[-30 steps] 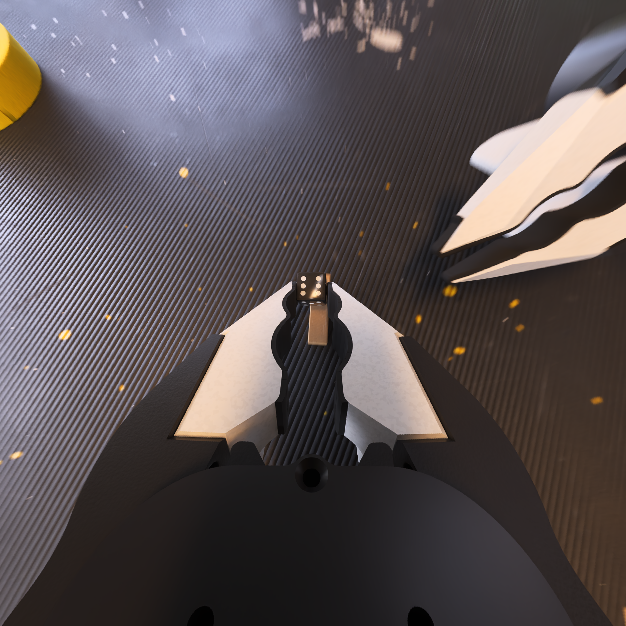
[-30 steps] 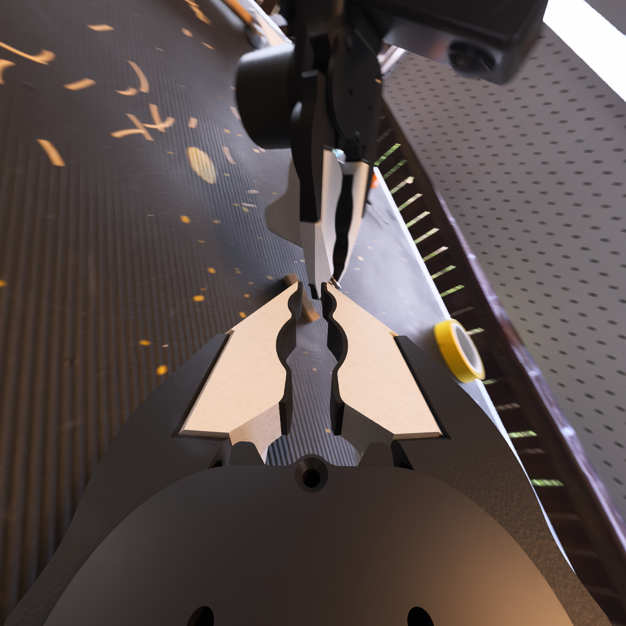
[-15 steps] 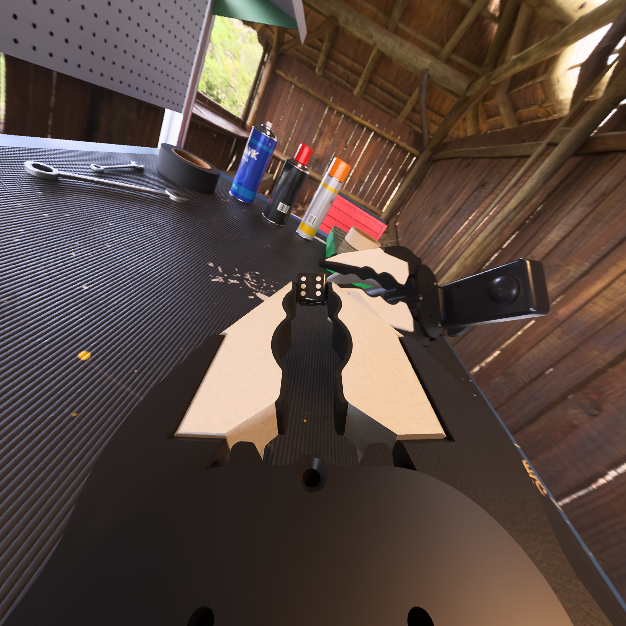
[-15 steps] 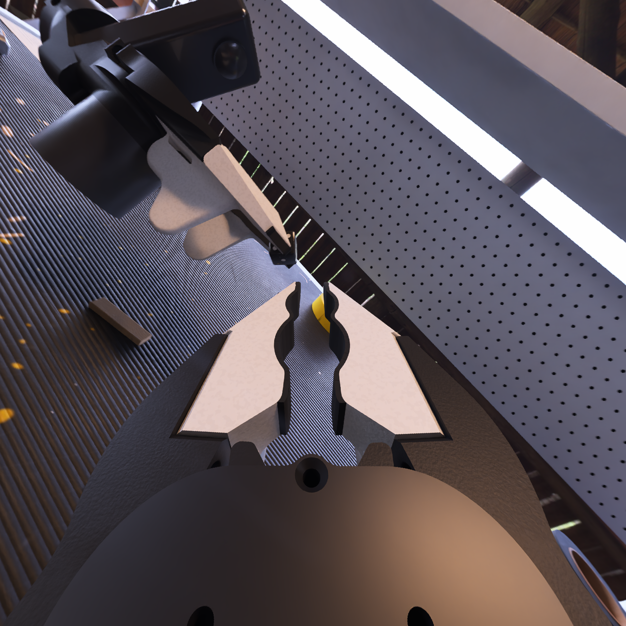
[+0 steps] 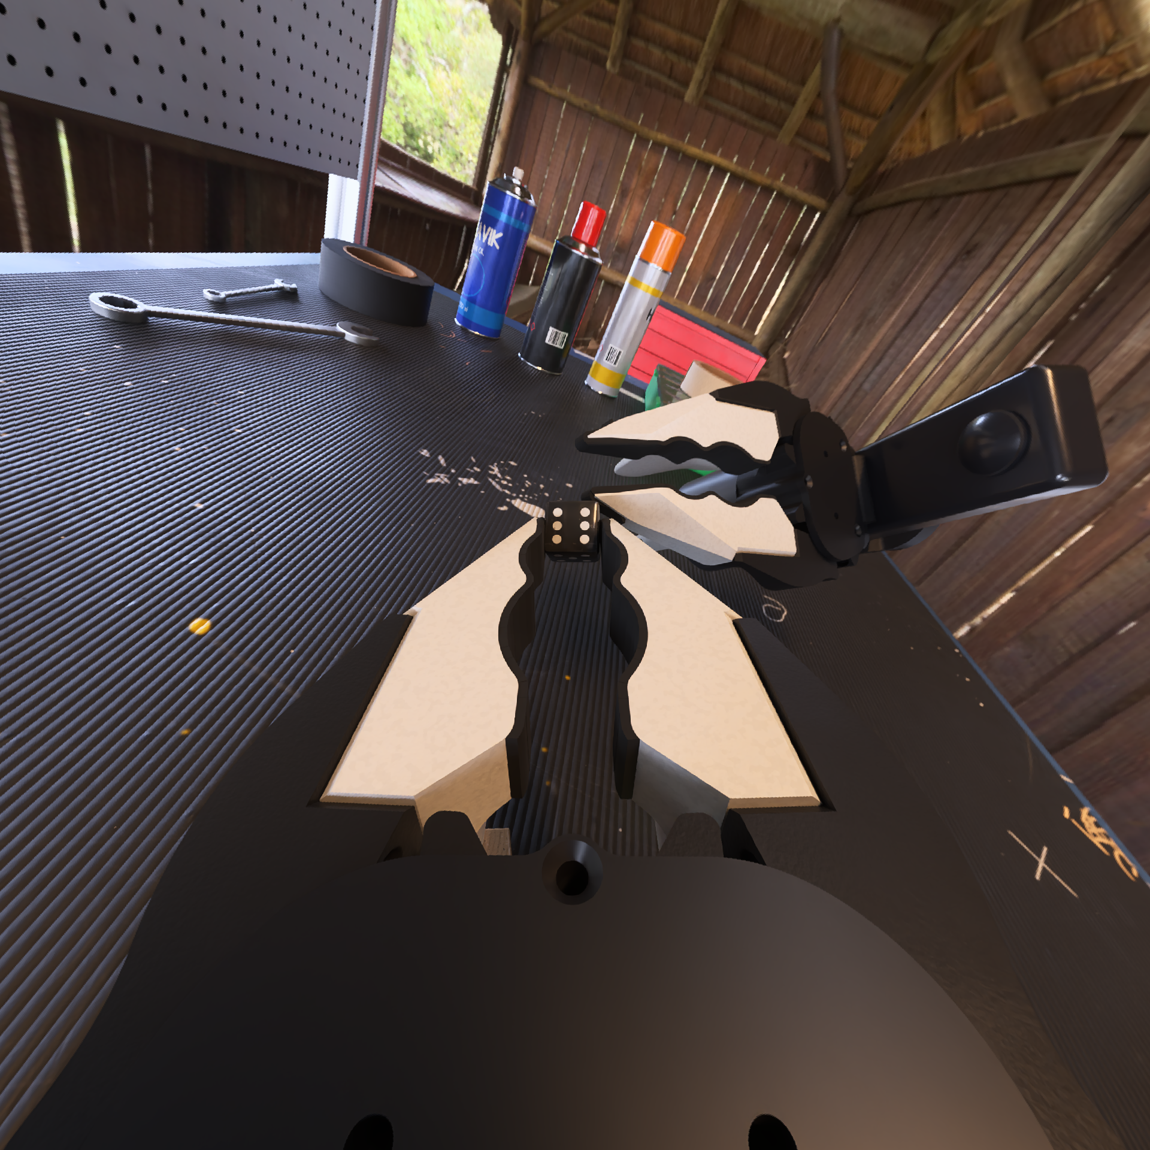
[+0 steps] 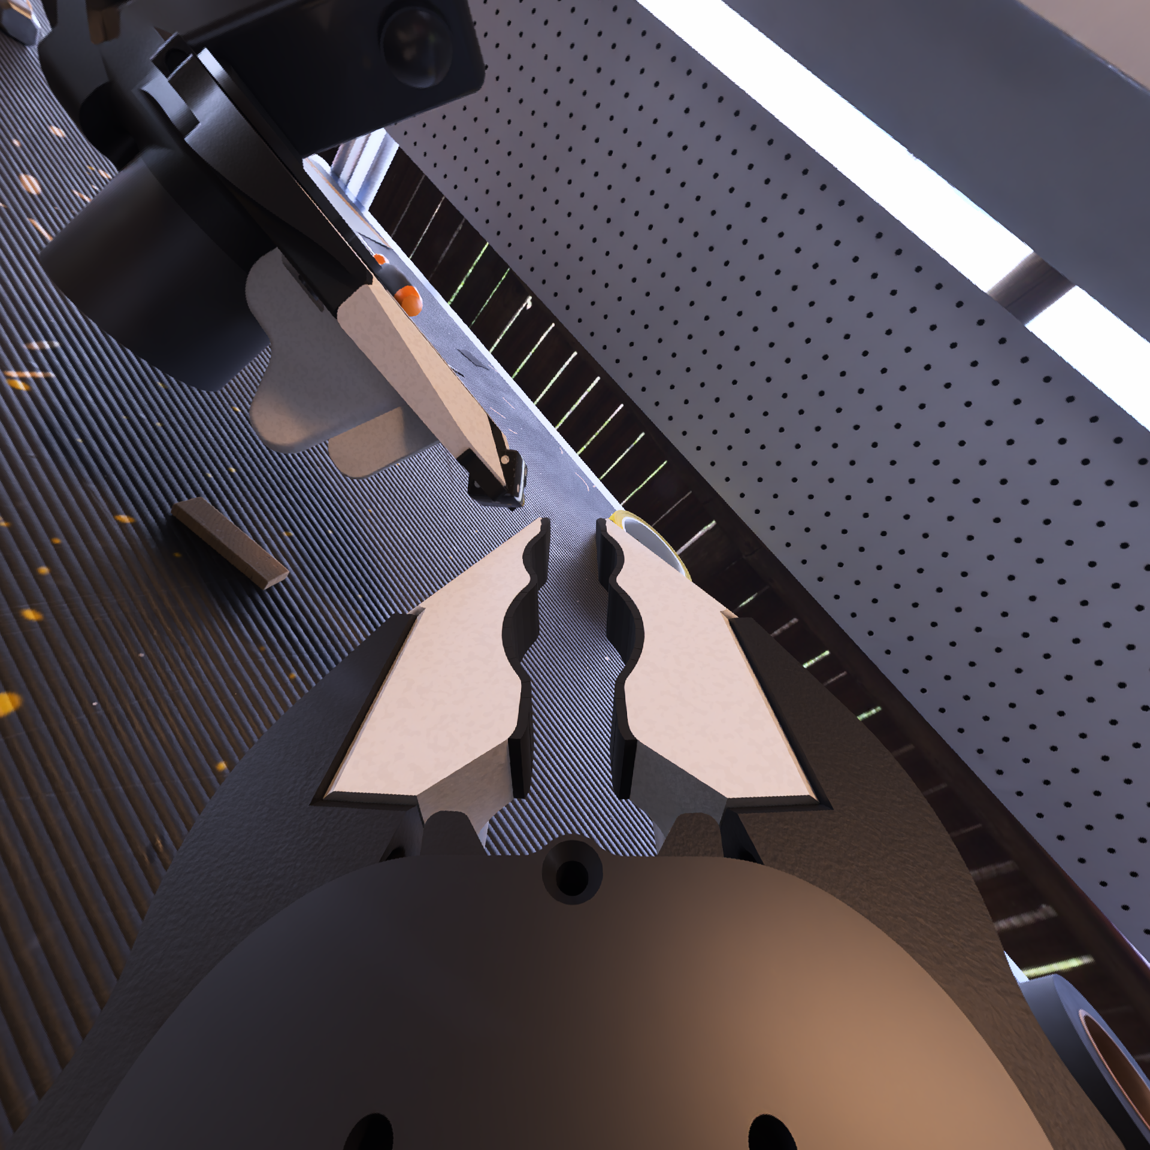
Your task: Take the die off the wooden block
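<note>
L gripper (image 5: 572,536) jaws pinch die (image 5: 572,534) aloft, wooden block (image 6: 229,542) on mat.

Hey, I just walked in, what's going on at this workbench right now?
The left gripper has its jaws shut on a black die and holds it in the air above the ribbed black mat. The wooden block lies flat on the mat with nothing on it, so the die is off it. The right gripper hangs close by, open and empty.

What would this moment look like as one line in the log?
left gripper: shut on die, lifted | right gripper: open, empty | wooden block: on mat, bare
</note>
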### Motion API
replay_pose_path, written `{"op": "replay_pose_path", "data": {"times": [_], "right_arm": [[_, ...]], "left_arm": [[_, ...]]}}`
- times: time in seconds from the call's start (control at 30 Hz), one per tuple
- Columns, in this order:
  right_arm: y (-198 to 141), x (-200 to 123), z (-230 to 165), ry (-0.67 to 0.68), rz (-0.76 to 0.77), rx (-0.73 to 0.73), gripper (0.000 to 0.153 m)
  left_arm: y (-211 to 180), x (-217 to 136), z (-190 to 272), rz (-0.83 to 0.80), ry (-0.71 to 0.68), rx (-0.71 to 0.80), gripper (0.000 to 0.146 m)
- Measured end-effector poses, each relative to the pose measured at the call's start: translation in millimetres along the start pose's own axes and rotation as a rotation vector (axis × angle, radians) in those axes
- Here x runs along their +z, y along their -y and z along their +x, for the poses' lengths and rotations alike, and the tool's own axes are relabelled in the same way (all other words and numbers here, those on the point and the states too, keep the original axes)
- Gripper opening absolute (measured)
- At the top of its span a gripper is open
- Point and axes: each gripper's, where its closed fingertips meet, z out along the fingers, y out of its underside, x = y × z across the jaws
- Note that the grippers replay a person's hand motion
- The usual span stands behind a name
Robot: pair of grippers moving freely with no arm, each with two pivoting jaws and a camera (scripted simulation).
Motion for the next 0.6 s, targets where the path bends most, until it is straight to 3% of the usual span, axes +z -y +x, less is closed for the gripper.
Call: {"op": "replay_pose_path", "data": {"times": [0.4, 0.6], "right_arm": [[-6.4, -0.8, -13.2, 0.078, -0.022, 0.005, 0.012], [-7.8, -3.6, -16.5, 0.192, -0.01, 0.14, 0.009]], "left_arm": [[-13.6, 1.0, 2.5, -0.095, 0.003, 0.079, 0.017], [-19.1, 0.0, 3.0, -0.157, -0.003, 0.174, 0.017]]}}
